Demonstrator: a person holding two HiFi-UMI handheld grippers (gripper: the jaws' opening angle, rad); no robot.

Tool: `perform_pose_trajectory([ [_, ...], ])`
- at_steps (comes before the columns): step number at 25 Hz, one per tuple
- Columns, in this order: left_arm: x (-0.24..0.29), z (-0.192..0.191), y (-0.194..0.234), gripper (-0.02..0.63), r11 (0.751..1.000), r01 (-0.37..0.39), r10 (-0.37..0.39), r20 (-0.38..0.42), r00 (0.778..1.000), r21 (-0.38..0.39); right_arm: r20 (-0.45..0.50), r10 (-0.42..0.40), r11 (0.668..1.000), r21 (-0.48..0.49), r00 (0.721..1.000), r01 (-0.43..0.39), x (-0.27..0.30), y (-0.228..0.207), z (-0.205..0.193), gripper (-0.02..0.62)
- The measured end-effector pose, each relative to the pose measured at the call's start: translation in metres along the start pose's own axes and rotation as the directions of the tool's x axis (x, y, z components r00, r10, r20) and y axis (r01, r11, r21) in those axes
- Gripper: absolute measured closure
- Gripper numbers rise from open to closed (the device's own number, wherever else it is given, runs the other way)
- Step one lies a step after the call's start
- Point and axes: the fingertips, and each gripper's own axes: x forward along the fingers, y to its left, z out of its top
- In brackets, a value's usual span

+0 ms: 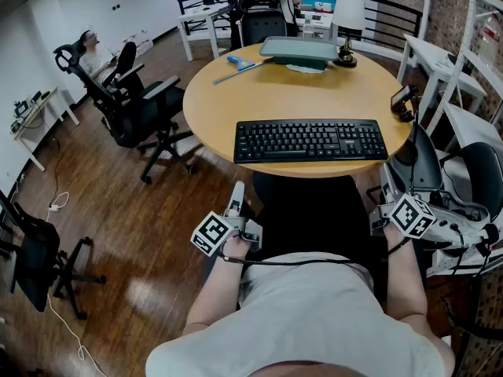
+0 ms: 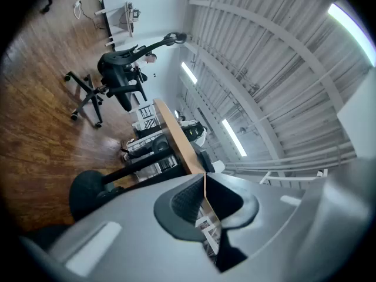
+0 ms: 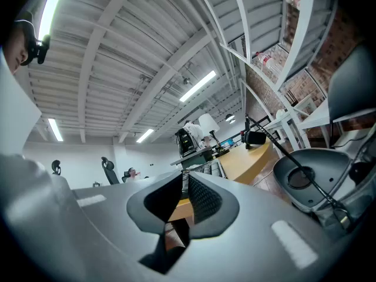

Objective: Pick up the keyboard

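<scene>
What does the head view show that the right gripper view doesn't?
Only the head view: the whole keyboard seen from above, the blue tool lying behind it, and the left gripper held low in front of the table.

Only the right gripper view: the ceiling lights, and the right gripper up close, its jaws shut with nothing between them.

Both: the round table and the lamp on it.

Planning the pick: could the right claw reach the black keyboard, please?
Probably yes: the black plastic keyboard lies at the round wooden table's near edge, with nothing before the right claw.
</scene>
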Motion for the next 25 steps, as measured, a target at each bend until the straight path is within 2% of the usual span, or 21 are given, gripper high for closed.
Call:
perform_pose_trajectory([
  [4,-0.0060,-0.0009,-0.0049,0.606,0.999,0.006,-0.005,-0.015,1.000,0.046,0.010,-0.007,1.000,0.005,1.000,0.007,-0.0087,-0.0016,0.0070,0.566],
  [12,-0.0071,0.0014,0.0000,0.606,0.999,-0.013,0.013,-0.005,1.000,0.044,-0.003,-0.008,1.000,0.019,1.000,0.008,-0.0048,-0.0021,-0.0004,0.572],
  [25,-0.0062,0.0017,-0.0051,0.606,0.999,0.004,-0.003,-0.014,1.000,0.045,-0.002,-0.008,1.000,0.018,1.000,0.008,-0.0037,0.0011,0.0030,0.577],
])
